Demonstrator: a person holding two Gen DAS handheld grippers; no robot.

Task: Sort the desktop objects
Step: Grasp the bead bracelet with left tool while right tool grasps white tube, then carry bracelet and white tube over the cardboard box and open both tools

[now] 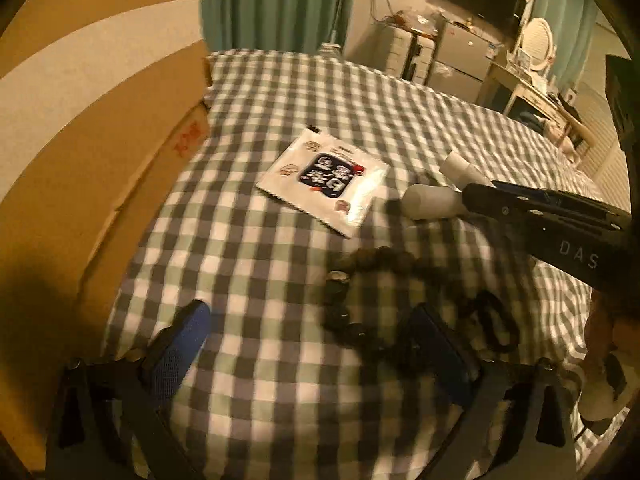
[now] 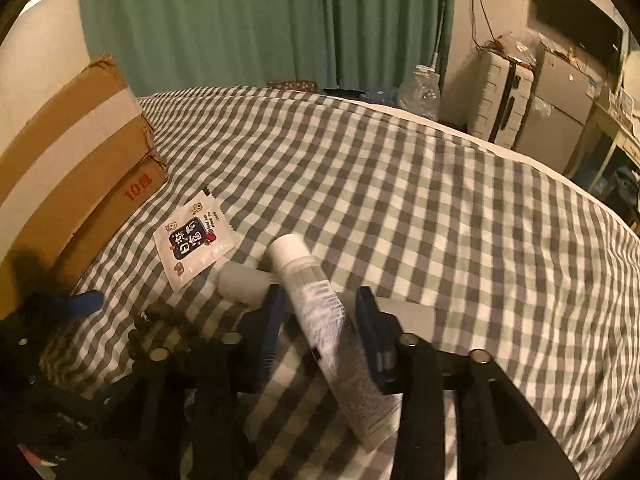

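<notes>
One white tube (image 2: 320,312), printed grey, lies between tool pads

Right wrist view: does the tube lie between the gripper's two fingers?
Yes, the tube lies lengthwise between the right gripper's blue-padded fingers.
</notes>
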